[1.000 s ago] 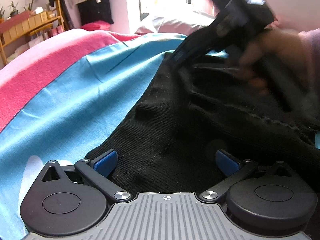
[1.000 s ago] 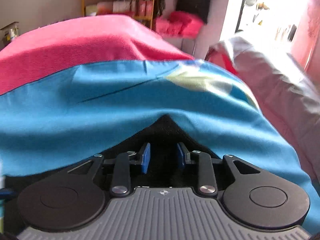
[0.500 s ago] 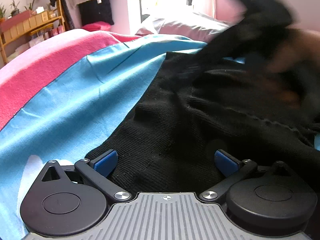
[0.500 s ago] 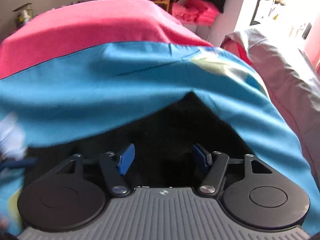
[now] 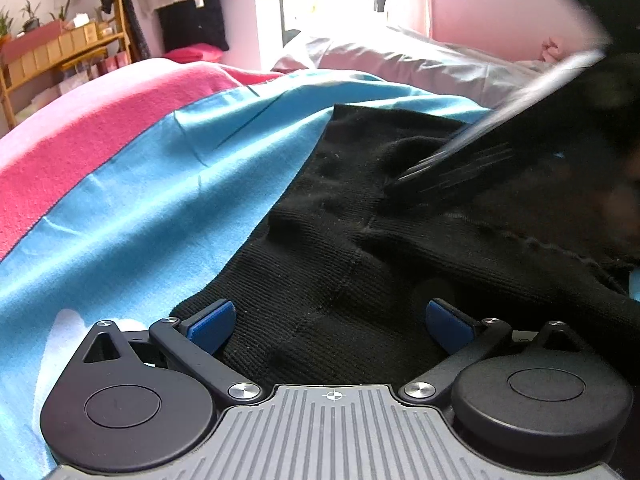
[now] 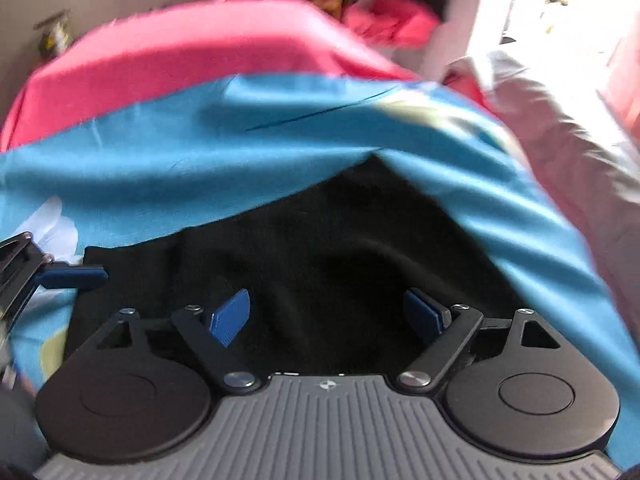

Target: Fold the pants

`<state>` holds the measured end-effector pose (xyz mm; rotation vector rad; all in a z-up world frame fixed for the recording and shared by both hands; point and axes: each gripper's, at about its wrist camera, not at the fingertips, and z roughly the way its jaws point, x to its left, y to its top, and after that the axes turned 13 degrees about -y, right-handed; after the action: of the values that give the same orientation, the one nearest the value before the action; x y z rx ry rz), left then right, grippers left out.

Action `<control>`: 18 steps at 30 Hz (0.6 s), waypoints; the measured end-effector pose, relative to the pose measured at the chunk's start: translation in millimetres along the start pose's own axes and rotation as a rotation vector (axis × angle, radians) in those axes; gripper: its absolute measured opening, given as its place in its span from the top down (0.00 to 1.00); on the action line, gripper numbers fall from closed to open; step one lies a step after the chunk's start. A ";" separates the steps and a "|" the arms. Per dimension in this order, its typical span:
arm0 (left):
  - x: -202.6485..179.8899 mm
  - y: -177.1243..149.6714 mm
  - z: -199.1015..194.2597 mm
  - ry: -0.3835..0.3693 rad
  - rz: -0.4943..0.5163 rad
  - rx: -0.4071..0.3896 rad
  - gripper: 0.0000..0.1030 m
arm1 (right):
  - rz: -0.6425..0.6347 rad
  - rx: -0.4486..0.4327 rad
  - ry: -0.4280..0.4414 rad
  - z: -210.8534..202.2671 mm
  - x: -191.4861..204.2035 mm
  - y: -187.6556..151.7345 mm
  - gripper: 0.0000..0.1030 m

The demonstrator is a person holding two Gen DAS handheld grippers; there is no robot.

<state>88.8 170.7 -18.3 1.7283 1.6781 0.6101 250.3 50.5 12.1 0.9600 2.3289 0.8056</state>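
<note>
From my left wrist camera, the black ribbed knit pants (image 5: 360, 248) lie rumpled on the blue bed sheet (image 5: 152, 200); my left claw (image 5: 328, 320) stands wide over them. From the right wrist camera, my right claw (image 6: 332, 316) has just been opening, wide above the pants (image 6: 320, 248), pads clear of the cloth.

Left claw (image 5: 328, 320), right claw (image 6: 328, 316): black linkages, blue pads, silver screws, grey ribbed body
</note>
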 end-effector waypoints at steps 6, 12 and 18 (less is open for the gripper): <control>-0.2 -0.7 0.0 0.001 0.001 -0.002 0.00 | 0.257 0.057 -0.125 34.7 -49.9 -28.4 0.00; -2.0 -0.1 0.9 0.008 0.008 0.005 0.00 | 0.294 0.054 -0.153 25.2 -57.8 -17.5 0.16; -1.1 -0.8 0.6 0.007 0.006 -0.001 0.00 | 0.350 0.146 -0.185 -0.2 -81.5 -66.2 0.07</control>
<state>88.6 169.4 -19.2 1.7330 1.6777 0.6209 271.5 -48.7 -15.3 1.4685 2.1117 0.6480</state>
